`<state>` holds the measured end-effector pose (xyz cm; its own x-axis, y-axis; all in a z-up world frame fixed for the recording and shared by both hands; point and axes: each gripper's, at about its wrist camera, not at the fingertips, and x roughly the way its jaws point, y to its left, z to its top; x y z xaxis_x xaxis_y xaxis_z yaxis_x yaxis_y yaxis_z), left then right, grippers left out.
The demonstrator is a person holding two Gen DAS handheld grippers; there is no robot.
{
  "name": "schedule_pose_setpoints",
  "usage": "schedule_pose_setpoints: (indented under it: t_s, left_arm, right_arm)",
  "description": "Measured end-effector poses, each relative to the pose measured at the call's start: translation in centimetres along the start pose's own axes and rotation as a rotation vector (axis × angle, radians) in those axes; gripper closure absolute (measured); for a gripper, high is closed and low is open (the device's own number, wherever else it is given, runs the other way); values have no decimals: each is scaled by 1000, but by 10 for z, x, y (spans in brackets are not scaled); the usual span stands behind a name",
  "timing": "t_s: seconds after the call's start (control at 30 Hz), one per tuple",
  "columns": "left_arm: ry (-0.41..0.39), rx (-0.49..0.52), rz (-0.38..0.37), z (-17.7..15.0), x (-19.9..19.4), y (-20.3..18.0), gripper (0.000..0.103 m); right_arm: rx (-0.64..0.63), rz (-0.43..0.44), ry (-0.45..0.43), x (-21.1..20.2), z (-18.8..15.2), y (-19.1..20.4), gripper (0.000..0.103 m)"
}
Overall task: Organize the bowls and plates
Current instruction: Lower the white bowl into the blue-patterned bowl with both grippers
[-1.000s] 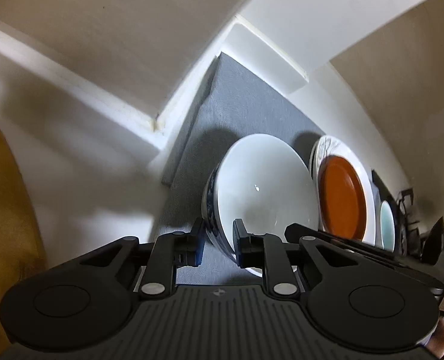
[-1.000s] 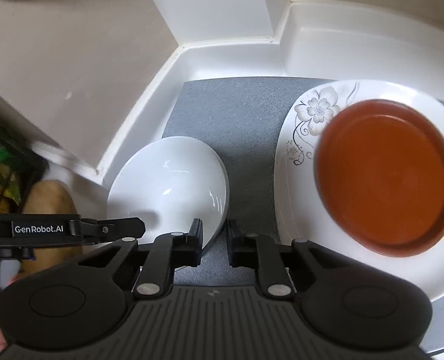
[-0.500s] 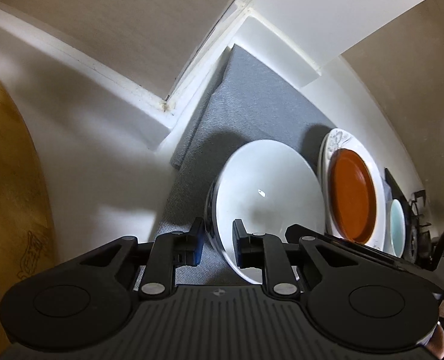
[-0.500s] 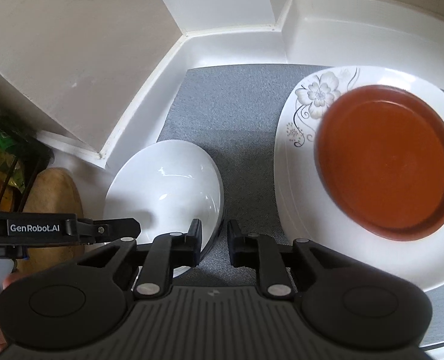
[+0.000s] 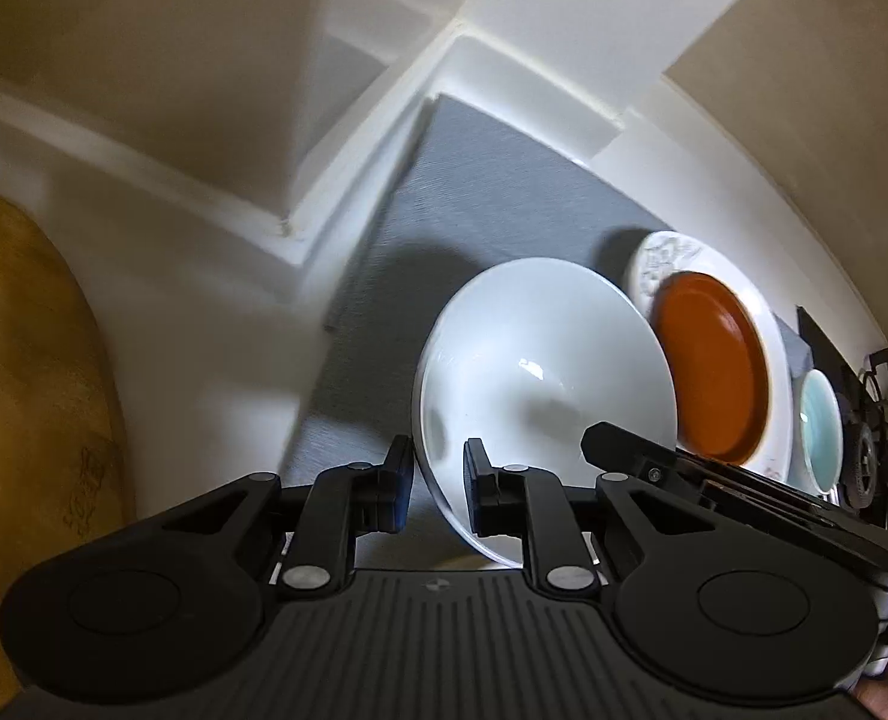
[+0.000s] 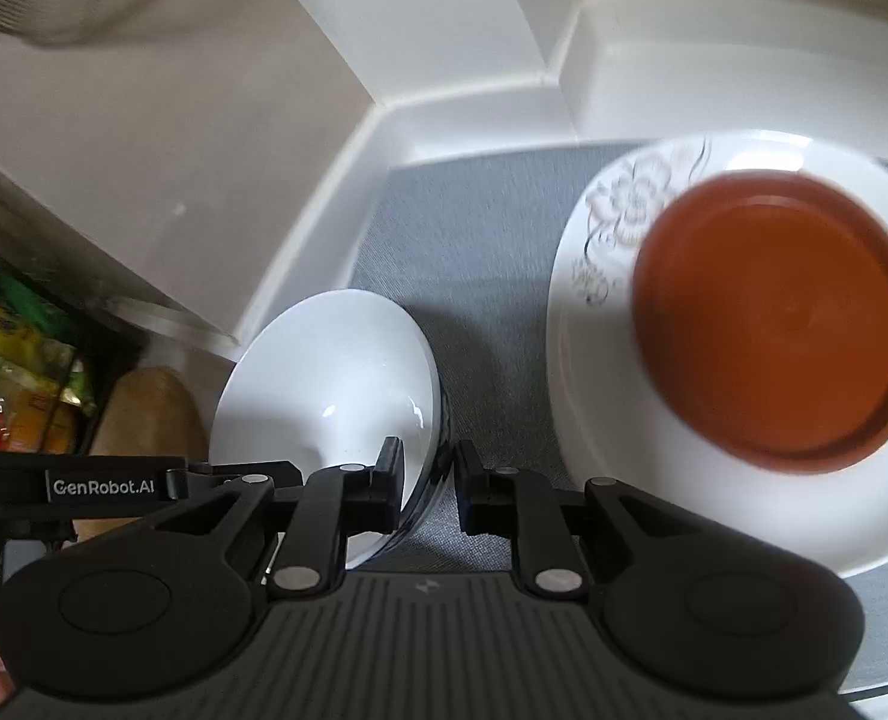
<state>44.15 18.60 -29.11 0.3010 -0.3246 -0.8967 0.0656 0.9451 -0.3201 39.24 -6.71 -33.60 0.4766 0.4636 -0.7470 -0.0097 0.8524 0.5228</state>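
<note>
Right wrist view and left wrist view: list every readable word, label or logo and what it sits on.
"GenRobot.AI": white print on the black side bar of the left gripper, seen in the right wrist view.
Snack packets: print too blurred to read.
Wooden board: faint engraved mark, unreadable.

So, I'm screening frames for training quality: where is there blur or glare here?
Right wrist view: the orange dish and floral plate are motion-smeared. Left wrist view: the grey mat edges look soft, and a small glare spot sits inside the white bowl; straight wall lines bow from fisheye distortion.
</note>
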Motion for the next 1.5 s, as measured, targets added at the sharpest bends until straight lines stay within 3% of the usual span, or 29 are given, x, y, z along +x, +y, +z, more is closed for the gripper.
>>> schedule_pose_setpoints:
  t_s: [0.13,0.33,0.6,0.8,0.97,1.07,1.2,1.37,1.5]
  left_arm:
    - [-18,42,19,-7,-13,-37,84]
    - [-22,84,-13,-17,-19,-95,84]
    - [-13,190,18,-38,-15,-165,84]
    - [8,238,-31,-36,-13,-222,84]
    - [-36,334,-83,-28,-26,-280,84]
    - [-19,349,-102,-22,-23,-308,84]
    - [35,369,-86,-17,-1,-335,84]
    - [99,405,-15,-15,41,-354,84]
    - [193,358,43,-14,77,-348,84]
  right_arm:
    - [6,21,-29,-35,4,-17,83]
    - [8,8,-93,-87,8,-54,83]
    - [56,-5,-137,-135,-3,-106,83]
    - [90,-31,-249,-185,-6,-144,82]
    - [56,-63,-326,-233,9,-172,82]
    - [69,-86,-376,-255,21,-190,82]
    - [123,-97,-404,-264,29,-222,83]
    - [192,-127,-336,-236,25,-260,85]
    - [201,-153,-289,-208,17,-269,85]
